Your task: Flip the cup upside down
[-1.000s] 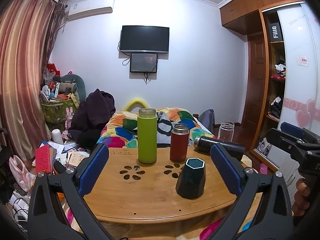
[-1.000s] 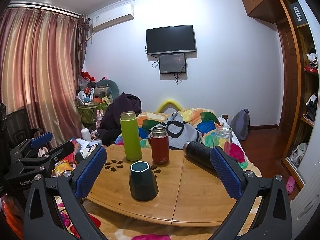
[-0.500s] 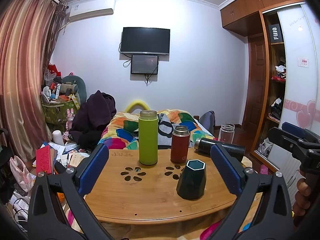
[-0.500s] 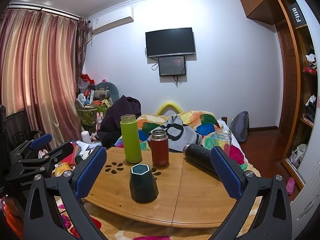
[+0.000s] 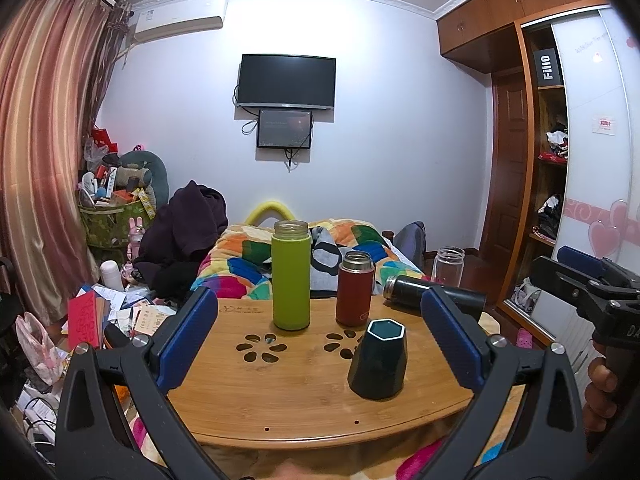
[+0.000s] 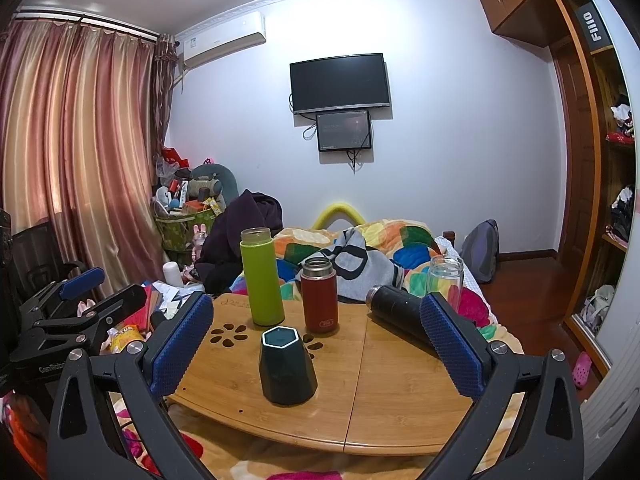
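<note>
A dark green cup with a hexagon-shaped top face is seen standing on the low wooden table, toward the front edge, wider end down and narrower end up, nothing touching it. From the right wrist view the same cup is found sitting just in front of the red flask, with the tall green bottle a bit further back and to the left. A black flask is laid on its side on the table's right part, and a clear glass jar is stood upright behind it. The left gripper is held wide apart, blue pads spread well clear of everything, with the cup seen between them but much nearer the right pad. The right gripper is likewise spread wide and gripping nothing, the cup framed between its pads, slightly left of centre. Both are kept back from the table's near edge, well apart from the cup. A colourful quilt is piled behind the table, and a TV is mounted on the far wall.
</note>
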{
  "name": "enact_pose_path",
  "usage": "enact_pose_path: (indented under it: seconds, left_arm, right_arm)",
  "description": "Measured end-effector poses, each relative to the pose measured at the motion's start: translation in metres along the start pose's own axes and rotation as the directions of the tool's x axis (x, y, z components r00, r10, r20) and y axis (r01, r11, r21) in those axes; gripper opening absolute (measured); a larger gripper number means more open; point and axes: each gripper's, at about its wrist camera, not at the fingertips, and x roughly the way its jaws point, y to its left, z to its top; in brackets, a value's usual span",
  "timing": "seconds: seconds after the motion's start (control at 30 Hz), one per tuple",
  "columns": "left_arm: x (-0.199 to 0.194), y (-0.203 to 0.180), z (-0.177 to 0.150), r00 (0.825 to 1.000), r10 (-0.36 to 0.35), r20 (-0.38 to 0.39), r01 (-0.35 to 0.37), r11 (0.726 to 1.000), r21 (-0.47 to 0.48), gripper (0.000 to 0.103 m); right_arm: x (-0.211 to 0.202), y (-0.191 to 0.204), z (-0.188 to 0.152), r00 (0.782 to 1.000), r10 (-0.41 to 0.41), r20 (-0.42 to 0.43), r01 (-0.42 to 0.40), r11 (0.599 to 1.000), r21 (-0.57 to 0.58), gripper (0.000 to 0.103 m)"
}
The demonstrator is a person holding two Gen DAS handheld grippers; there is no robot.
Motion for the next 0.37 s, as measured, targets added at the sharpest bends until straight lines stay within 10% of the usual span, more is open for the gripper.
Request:
enact_pose_path:
  seconds: [0.37]
  left_arm:
    - [0.0014, -0.0014, -0.0020, 1.000, -0.005, 0.003, 0.005, 1.000, 0.004, 0.103]
  right_arm:
    - [0.0034, 0.0015, -0.0039, 1.000, 0.005, -0.013, -0.005, 1.000, 0.006, 0.103]
